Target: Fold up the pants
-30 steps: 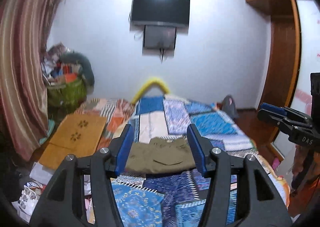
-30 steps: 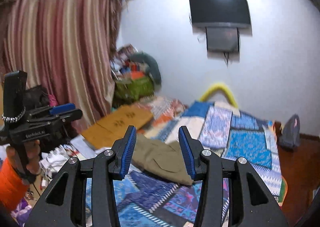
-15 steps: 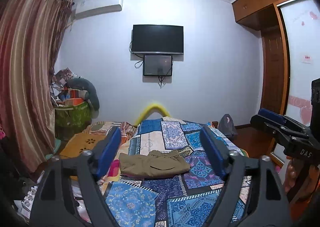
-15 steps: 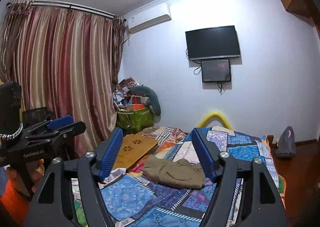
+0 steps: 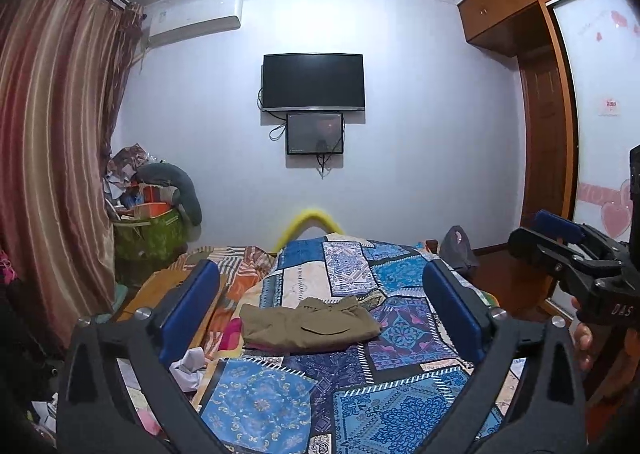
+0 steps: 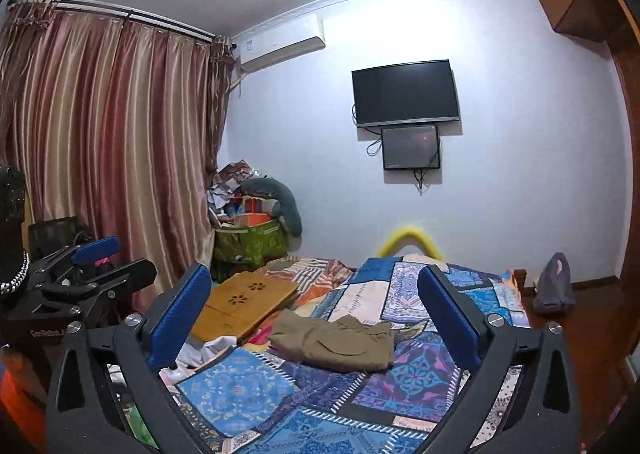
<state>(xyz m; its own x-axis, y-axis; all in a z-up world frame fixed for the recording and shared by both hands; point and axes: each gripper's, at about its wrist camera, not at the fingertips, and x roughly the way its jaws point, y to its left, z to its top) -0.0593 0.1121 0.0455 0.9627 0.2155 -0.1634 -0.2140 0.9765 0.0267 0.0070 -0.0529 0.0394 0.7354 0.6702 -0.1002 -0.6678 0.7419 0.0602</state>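
Olive-brown pants (image 5: 310,324) lie folded into a compact rectangle on the blue patchwork bedspread (image 5: 280,402), also in the right wrist view (image 6: 336,342). My left gripper (image 5: 320,314) is open and empty, held well back from and above the pants. My right gripper (image 6: 316,318) is open and empty, also well back. The right gripper shows at the right edge of the left wrist view (image 5: 568,250); the left gripper shows at the left of the right wrist view (image 6: 92,270).
A wooden lap tray (image 6: 244,302) lies on the bed left of the pants. A green basket of clutter (image 5: 148,230) stands by the curtain (image 5: 52,157). A TV (image 5: 313,81) hangs on the far wall. A wardrobe (image 5: 548,125) stands at right.
Both grippers have opened wider and pulled back and up from the pants. The views now take in more of the wall and ceiling. The pants have not moved.
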